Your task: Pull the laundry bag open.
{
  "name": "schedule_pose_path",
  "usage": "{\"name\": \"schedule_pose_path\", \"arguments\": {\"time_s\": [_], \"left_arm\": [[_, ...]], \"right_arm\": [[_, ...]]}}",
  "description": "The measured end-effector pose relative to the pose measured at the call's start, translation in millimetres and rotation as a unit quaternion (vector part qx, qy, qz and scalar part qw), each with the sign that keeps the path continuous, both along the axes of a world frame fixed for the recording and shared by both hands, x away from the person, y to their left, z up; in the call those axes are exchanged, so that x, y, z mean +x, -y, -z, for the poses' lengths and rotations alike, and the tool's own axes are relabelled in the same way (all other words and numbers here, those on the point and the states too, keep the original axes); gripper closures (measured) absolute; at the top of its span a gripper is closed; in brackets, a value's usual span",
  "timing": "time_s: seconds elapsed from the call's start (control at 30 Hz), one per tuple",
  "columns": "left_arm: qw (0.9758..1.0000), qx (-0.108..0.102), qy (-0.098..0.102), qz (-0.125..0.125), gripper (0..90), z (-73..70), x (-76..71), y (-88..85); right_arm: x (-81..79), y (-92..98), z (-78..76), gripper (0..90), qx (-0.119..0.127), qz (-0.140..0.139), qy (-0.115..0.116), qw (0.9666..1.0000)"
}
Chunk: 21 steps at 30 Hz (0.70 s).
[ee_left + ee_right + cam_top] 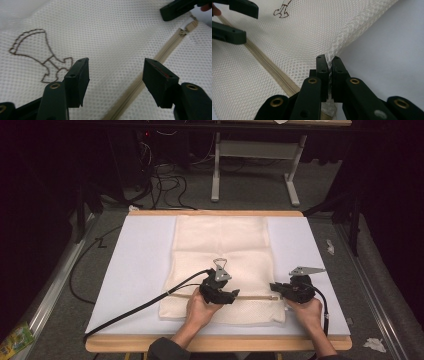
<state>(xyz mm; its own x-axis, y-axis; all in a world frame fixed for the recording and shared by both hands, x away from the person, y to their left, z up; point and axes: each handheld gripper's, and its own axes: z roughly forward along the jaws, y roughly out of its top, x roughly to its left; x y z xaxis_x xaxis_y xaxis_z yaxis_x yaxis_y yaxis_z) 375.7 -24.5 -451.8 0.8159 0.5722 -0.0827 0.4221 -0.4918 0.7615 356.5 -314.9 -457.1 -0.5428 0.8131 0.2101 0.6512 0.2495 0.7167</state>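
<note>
A cream mesh laundry bag is being worked flat on a white board. Its edge by the zipper is being pinched tight by the right gripper. The left gripper is being held wide open, empty, over brown embroidery.

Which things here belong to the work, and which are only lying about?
In the job: mesh bag, its zipper, left claw open above it, right claw shut on the bag's edge.

Lying about: paper scraps on the floor, green packet, table frame behind.
</note>
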Motion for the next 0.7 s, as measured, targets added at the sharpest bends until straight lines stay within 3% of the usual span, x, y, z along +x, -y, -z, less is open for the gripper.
{"name": "schedule_pose_path", "arguments": {"time_s": [0.1, 0.17, 0.3, 0.43, 0.6, 0.7], "left_arm": [[0.9995, -0.025, -0.015, 0.013, 38.0, 1.3, -1.8, 5.2], [0.9994, -0.029, -0.017, 0.014, 37.9, 1.7, -2.2, 5.9], [0.9996, -0.020, -0.017, 0.008, 41.5, 3.2, -3.2, 6.9], [0.9995, -0.026, -0.016, 0.011, 45.2, 1.7, -4.7, 8.0], [0.9994, -0.002, -0.008, 0.032, 49.6, 0.5, -12.1, 25.5], [0.9992, -0.003, -0.007, 0.040, 53.5, 1.3, -15.3, 30.5]], "right_arm": [[0.0, 0.1, -1.3, 87.6, 0.002, 0.000, 0.000, 1.0000], [-0.2, -0.2, -2.2, 87.6, 0.001, 0.000, 0.001, 1.0000], [0.9, 0.7, -4.9, 87.6, 0.006, -0.001, 0.002, 1.0000], [0.5, 0.5, -7.3, 87.7, 0.005, -0.003, 0.006, 1.0000], [0.5, 1.0, -10.8, 87.6, 0.010, -0.005, 0.007, 0.9999], [-0.2, 0.9, -11.2, 87.6, 0.013, -0.004, 0.008, 0.9999]]}}
